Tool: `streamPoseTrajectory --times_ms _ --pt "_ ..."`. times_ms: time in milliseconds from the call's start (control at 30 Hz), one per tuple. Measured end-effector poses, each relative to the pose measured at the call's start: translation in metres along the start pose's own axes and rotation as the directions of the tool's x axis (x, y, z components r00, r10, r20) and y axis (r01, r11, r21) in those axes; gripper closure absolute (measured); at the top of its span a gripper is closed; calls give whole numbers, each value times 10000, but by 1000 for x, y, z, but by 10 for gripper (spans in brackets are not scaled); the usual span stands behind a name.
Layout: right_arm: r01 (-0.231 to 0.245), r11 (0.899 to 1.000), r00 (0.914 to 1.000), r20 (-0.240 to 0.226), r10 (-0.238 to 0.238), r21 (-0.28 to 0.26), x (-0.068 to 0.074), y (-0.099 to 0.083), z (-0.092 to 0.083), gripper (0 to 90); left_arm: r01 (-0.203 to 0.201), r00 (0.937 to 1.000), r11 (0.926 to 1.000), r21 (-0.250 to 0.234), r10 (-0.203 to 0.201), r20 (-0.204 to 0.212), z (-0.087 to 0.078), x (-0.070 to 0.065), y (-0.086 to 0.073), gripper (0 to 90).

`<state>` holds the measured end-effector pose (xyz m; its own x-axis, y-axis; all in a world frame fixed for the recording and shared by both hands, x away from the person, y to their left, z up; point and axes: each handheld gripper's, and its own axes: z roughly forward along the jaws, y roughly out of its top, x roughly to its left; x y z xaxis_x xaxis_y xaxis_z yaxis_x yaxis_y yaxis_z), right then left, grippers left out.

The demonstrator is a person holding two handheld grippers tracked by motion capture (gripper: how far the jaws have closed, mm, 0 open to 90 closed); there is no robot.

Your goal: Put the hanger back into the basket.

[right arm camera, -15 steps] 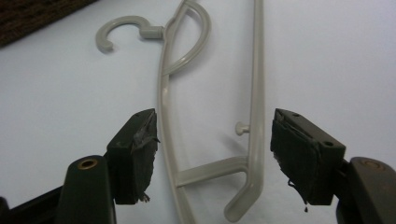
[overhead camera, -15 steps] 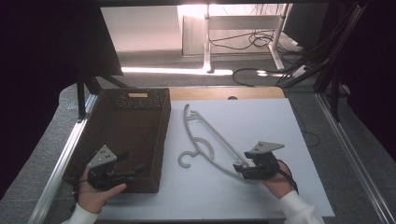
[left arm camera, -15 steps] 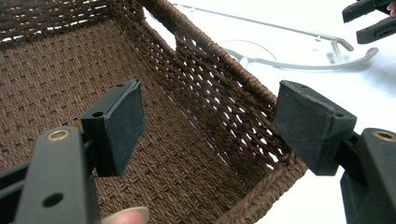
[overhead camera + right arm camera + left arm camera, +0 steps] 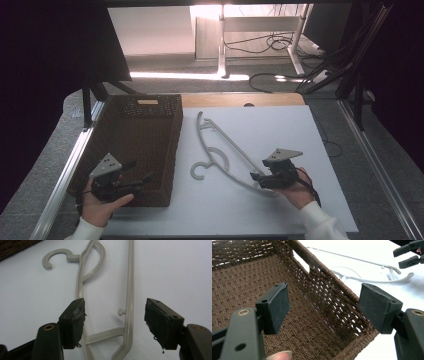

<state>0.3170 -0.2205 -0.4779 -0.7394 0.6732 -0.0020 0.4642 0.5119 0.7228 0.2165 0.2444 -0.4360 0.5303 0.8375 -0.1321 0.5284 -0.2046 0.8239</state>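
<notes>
Both grippers stand with jaws apart, gripping nothing. Right gripper [image 4: 256, 177], held at the near right of the white table [image 4: 280, 125], has its open jaws astride the near end of the grey hanger [image 4: 222, 152], one bar and the short crosspiece between the pads without touching them. Left gripper [image 4: 142, 178] hovers over the near right corner of the brown woven basket [image 4: 131, 131], which sits just left of the hanger.
</notes>
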Motion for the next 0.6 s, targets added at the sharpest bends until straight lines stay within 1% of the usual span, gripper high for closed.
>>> streamPoseTrajectory --times_ms 67,133,233,400,500,600 --pt "3 10000 10000 -44 -3 97 1 0 1 357 -21 10000 10000 5 21 58 0 1 -1 247" --pt "205 9995 9998 43 -206 224 3 3 1 361 -41 10000 10000 39 41 50 1 1 -3 247" --pt "308 9993 9995 54 -309 191 7 11 -1 371 39 10000 10000 42 -39 75 -1 0 -6 247" --pt "335 9989 9993 126 -340 340 10 23 0 390 -35 10000 10000 15 35 31 -3 -2 -5 247" --pt "314 9983 9994 95 -320 496 10 31 6 405 -48 10000 10000 31 48 -3 -4 -3 -5 247" --pt "188 9971 9998 -62 -184 737 10 40 16 418 -23 10000 10000 51 23 12 -3 -2 -5 247"
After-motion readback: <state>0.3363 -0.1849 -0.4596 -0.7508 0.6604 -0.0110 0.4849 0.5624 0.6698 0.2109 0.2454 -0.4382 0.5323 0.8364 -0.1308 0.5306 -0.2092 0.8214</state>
